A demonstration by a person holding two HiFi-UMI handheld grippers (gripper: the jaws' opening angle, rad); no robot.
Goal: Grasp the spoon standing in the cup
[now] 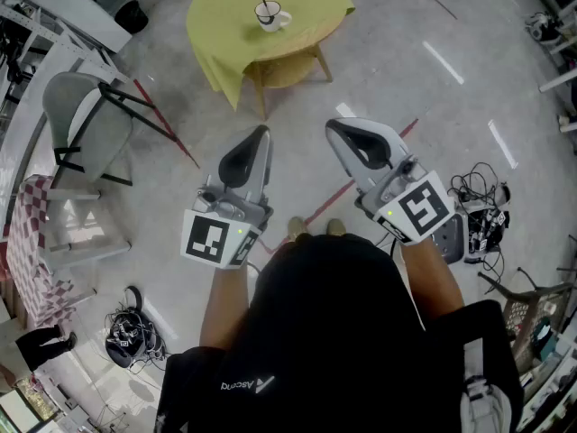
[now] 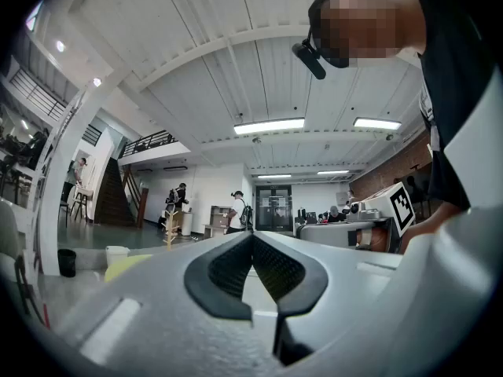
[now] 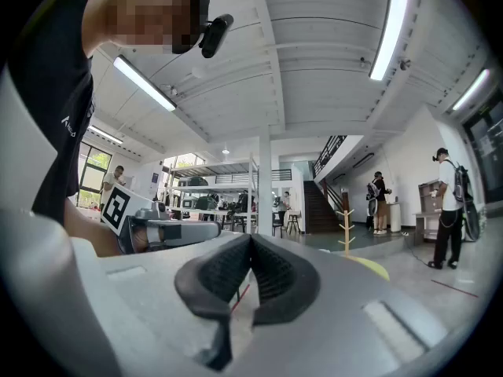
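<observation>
A white cup (image 1: 271, 18) stands on a round table under a yellow-green cloth (image 1: 221, 21), far ahead at the top of the head view. A dark spoon (image 1: 262, 5) stands upright in the cup. Both grippers are held low, well short of the table and a floor's width from the cup. My left gripper (image 1: 262, 131) points toward the table, jaws together and nothing between them; in the left gripper view (image 2: 253, 235) its pads meet at the tip. My right gripper (image 1: 334, 126) is shut and empty too, its pads touching in the right gripper view (image 3: 251, 239).
A grey folding chair (image 1: 86, 115) stands left of the table, and a checked cloth (image 1: 27, 242) lies further left. Cables and gear (image 1: 478, 207) lie on the floor at right, another bundle (image 1: 126, 336) at lower left. Red tape lines (image 1: 167, 129) cross the concrete floor.
</observation>
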